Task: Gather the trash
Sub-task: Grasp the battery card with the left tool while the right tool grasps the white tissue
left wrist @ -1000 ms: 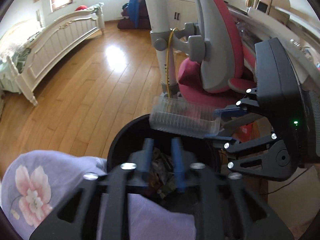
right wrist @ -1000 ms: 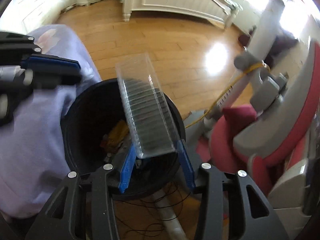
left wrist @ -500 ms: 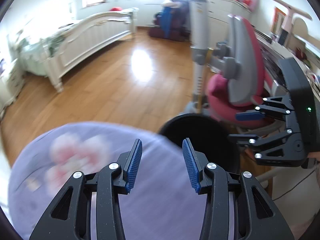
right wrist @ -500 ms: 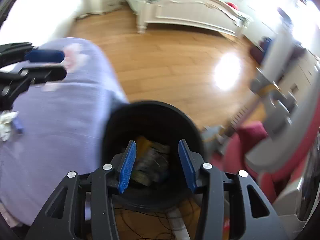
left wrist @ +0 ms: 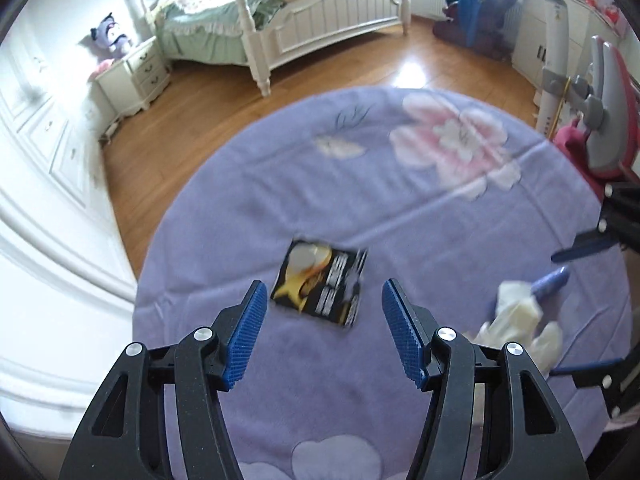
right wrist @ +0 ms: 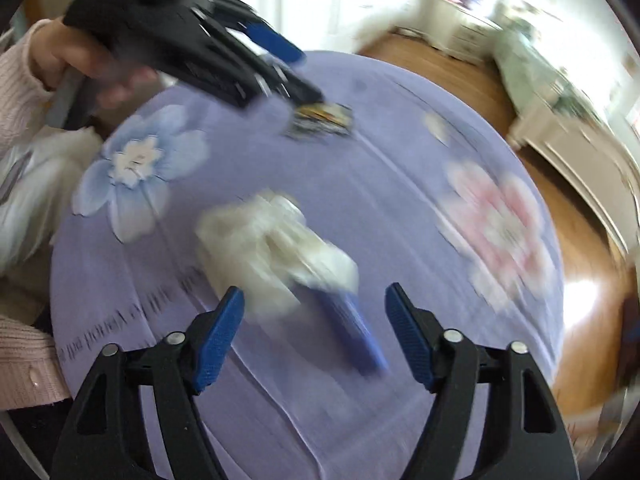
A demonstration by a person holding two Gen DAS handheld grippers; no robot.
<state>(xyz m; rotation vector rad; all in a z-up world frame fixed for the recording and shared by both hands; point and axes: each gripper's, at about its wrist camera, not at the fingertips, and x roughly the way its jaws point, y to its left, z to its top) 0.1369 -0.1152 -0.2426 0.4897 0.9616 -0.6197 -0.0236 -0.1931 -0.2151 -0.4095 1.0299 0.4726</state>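
Note:
A black and yellow snack wrapper (left wrist: 322, 284) lies flat on the round table with a purple flowered cloth (left wrist: 400, 200). My left gripper (left wrist: 322, 330) is open and empty, just short of the wrapper, which sits between the finger lines. A crumpled white tissue (right wrist: 272, 240) and a purple-blue stick-shaped wrapper (right wrist: 352, 328) lie beside each other; they also show in the left wrist view, tissue (left wrist: 520, 320). My right gripper (right wrist: 316, 336) is open and empty, hovering just short of them. The left gripper also shows in the right wrist view (right wrist: 288, 68), over the snack wrapper (right wrist: 324, 120).
A white bed (left wrist: 320, 20) and nightstand (left wrist: 136, 76) stand across the wooden floor (left wrist: 168, 148). A pink and grey chair (left wrist: 600, 120) stands at the table's right. The person's pink sleeve (right wrist: 20, 80) is at left in the right wrist view.
The clear plastic tray held over the black bin a second ago is gone from my right gripper. Both grippers swung from the bin to the table and opened wider.

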